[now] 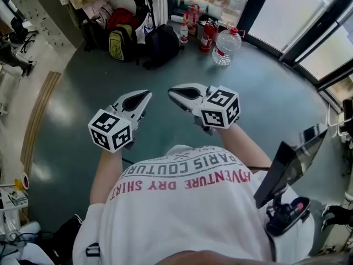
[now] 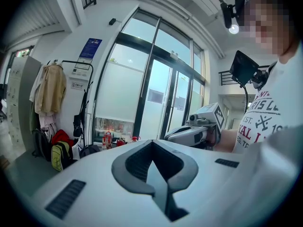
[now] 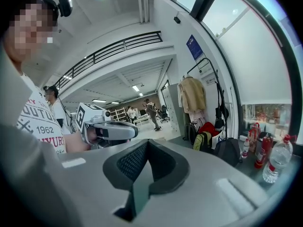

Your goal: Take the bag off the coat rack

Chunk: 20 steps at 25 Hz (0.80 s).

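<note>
The coat rack (image 2: 88, 74) stands by the glass wall, far ahead of both grippers. A slim black bag (image 2: 78, 123) hangs from it, and a beige coat (image 2: 47, 91) hangs at its left end. The right gripper view shows the same rack (image 3: 211, 67), bag (image 3: 221, 110) and coat (image 3: 191, 93). In the head view my left gripper (image 1: 146, 94) and right gripper (image 1: 172, 91) are held side by side at waist height, tips nearly meeting. Both are shut with nothing between the jaws.
On the floor below the rack lie a black backpack (image 1: 161, 46), a yellow-green bag (image 1: 117, 43) and a red bag (image 1: 118, 18). A large water bottle (image 1: 227, 46) and red extinguishers (image 1: 207, 35) stand by the window. A dark screen on a mount (image 1: 287, 164) is at my right hip.
</note>
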{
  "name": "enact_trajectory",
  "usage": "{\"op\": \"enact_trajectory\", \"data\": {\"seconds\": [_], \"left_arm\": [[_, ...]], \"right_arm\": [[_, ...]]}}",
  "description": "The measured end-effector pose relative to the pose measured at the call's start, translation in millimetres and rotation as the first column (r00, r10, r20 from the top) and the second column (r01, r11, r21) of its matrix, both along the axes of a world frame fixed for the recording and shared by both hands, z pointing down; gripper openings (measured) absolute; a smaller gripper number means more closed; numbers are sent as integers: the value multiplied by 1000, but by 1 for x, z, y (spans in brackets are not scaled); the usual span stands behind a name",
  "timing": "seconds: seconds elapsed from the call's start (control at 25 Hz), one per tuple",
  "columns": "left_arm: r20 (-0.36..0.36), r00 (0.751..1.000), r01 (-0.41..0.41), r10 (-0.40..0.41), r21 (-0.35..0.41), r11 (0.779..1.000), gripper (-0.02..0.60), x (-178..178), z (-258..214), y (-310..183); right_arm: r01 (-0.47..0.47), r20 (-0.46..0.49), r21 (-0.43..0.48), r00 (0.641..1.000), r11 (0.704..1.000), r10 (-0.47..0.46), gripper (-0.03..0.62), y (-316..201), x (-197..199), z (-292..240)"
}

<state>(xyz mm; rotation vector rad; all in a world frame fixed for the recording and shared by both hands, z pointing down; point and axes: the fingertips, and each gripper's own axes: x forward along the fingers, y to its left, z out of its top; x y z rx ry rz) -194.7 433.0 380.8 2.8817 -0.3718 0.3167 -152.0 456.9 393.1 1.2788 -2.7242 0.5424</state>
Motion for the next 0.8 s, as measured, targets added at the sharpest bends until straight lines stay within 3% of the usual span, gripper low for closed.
{"op": "enact_trajectory", "data": {"seconds": [0.36, 0.6, 0.8], "left_arm": [[-53, 999, -8, 8, -4, 1000, 0, -10, -10, -13], [-90, 996, -24, 28, 38, 999, 0, 1, -13, -31], [-72, 997, -18, 17, -16, 1000, 0, 23, 6, -73]], "right_arm": [[-23, 30, 5, 999, 1000, 22, -1, -12, 0, -7], [-40, 21, 7, 999, 999, 40, 0, -34, 22, -2], [-45, 46, -9, 998, 999, 46, 0, -77, 47, 16]]}}
